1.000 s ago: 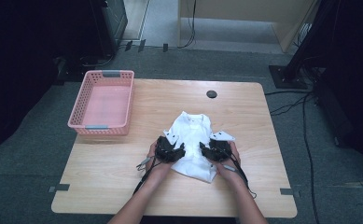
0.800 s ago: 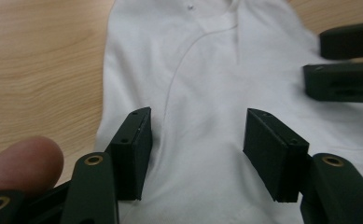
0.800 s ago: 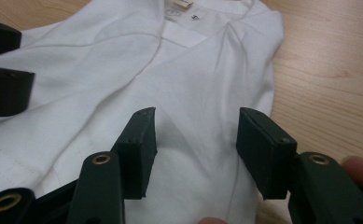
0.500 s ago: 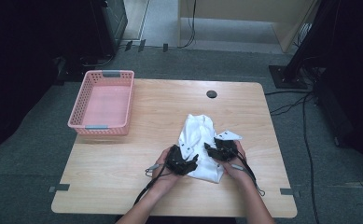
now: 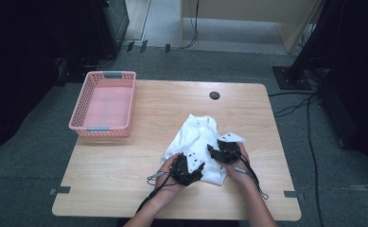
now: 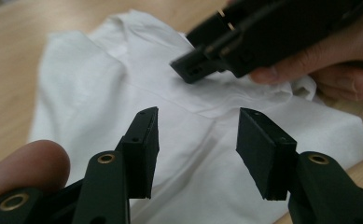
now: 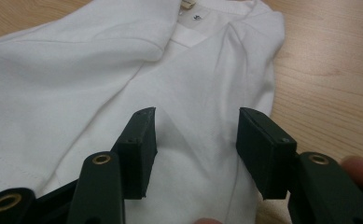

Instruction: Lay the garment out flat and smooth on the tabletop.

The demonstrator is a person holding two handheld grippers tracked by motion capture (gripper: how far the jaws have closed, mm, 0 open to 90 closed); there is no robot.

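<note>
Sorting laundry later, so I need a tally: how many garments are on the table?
1: a white shirt lies crumpled on the near right part of the table, under both grippers. More could be folded inside it.

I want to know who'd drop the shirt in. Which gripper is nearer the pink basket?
Left. The left gripper sits at the white shirt's near edge, on the side facing the pink basket; the right gripper is farther across the shirt.
</note>
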